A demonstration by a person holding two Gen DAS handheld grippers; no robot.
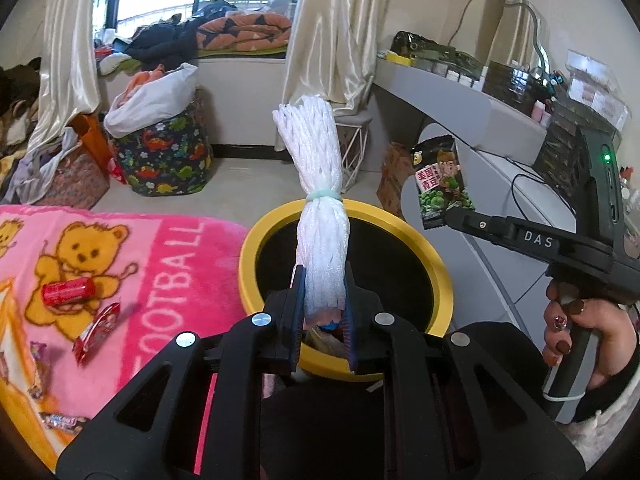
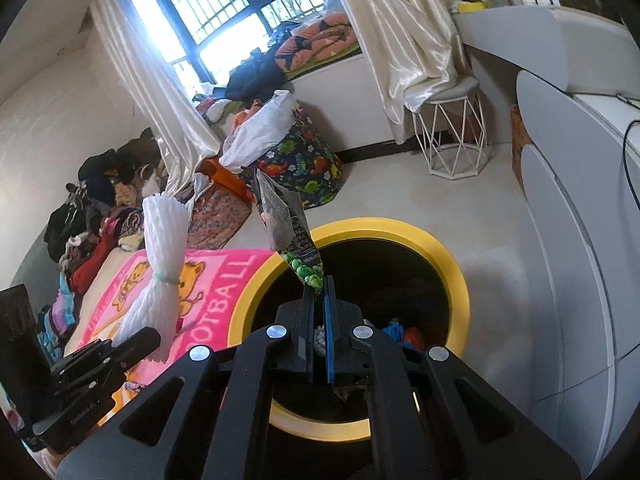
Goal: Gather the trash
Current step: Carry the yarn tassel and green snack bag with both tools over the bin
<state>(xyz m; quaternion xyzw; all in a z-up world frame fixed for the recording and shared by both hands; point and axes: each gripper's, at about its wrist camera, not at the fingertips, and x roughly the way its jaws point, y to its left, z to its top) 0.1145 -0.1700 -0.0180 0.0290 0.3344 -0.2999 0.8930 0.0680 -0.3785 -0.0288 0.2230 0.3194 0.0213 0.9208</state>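
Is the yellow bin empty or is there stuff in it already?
Not empty. The right wrist view looks down into the yellow bin, and some bits already lie at the bottom: something blue and something orange. How full it is, I cannot tell.

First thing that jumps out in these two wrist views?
The yellow-rimmed bin dead centre, with both grippers over it. The left gripper is shut on a white foam net bundle standing upright; the right gripper pinches a green pea snack bag by its lower edge. Left of the bin, a pink bear blanket holds a red can and wrappers.
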